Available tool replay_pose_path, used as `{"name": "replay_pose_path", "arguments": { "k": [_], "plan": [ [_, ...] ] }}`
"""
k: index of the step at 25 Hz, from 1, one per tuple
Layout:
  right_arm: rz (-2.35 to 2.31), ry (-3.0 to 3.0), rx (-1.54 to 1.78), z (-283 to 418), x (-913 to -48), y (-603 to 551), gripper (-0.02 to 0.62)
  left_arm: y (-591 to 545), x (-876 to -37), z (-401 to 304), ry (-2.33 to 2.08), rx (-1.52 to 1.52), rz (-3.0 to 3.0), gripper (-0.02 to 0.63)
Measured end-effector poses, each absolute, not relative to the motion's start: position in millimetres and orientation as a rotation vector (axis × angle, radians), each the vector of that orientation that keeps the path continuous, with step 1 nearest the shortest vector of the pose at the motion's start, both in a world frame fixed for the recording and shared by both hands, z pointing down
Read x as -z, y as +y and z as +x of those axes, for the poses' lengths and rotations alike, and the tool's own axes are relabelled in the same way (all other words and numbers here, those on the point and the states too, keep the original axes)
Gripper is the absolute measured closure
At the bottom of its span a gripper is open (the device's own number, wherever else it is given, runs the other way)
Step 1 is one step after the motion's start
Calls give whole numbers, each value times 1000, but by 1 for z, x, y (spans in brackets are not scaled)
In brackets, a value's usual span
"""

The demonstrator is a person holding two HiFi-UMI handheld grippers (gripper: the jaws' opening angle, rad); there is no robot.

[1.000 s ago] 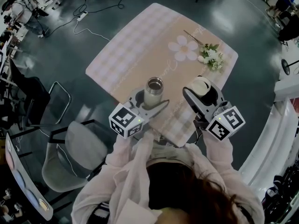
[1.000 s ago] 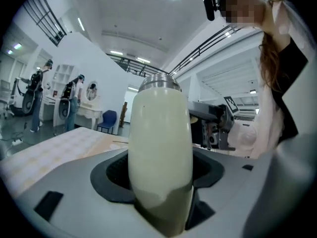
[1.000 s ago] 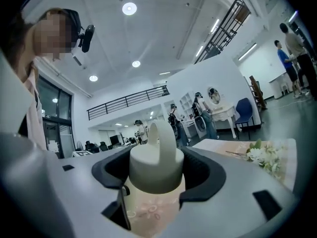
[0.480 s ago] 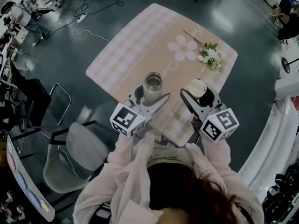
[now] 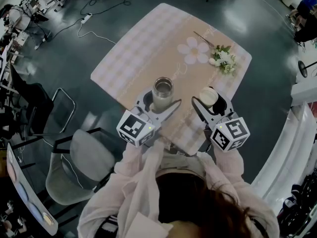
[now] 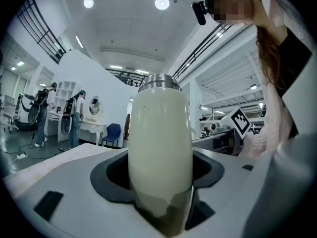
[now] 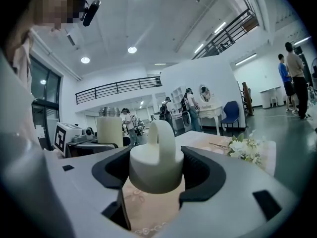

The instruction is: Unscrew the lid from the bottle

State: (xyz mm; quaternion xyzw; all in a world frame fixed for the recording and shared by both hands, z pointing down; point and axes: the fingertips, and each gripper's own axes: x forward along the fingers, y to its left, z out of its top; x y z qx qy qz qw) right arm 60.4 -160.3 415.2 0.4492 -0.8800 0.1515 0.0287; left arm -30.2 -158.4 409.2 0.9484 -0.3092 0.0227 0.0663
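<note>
A cream bottle [image 5: 162, 92] with an open steel mouth stands upright near the table's front edge. My left gripper [image 5: 162, 100] is shut on the bottle's body [image 6: 159, 148], which sits in the notches of both jaws. The cream lid [image 5: 208, 96], with a loop handle on top, is off the bottle and to its right. My right gripper [image 5: 209, 100] is shut on the lid [image 7: 156, 162] and holds it upright low over the tablecloth. I cannot tell whether the lid touches the cloth. The bottle [image 7: 110, 130] shows at the left of the right gripper view.
The table [image 5: 148, 48] has a pink checked cloth with a printed flower. A small bunch of white flowers [image 5: 224, 59] lies at its far right. A grey chair [image 5: 84, 167] stands to my left. Cables [image 5: 94, 31] run over the floor. People stand far off.
My right gripper has sunk a little toward the table with the lid in it and drifted slightly left. The left gripper and the bottle have stayed where they were.
</note>
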Motion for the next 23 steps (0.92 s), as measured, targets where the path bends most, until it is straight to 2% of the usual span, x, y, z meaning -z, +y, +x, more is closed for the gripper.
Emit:
{"name": "replay_pose_path", "arguments": {
  "k": [23],
  "plan": [
    [1360,-2705,-432,59,-414,-158,282,-156,-415,-30,-908,-134,2875,290]
  ]
}}
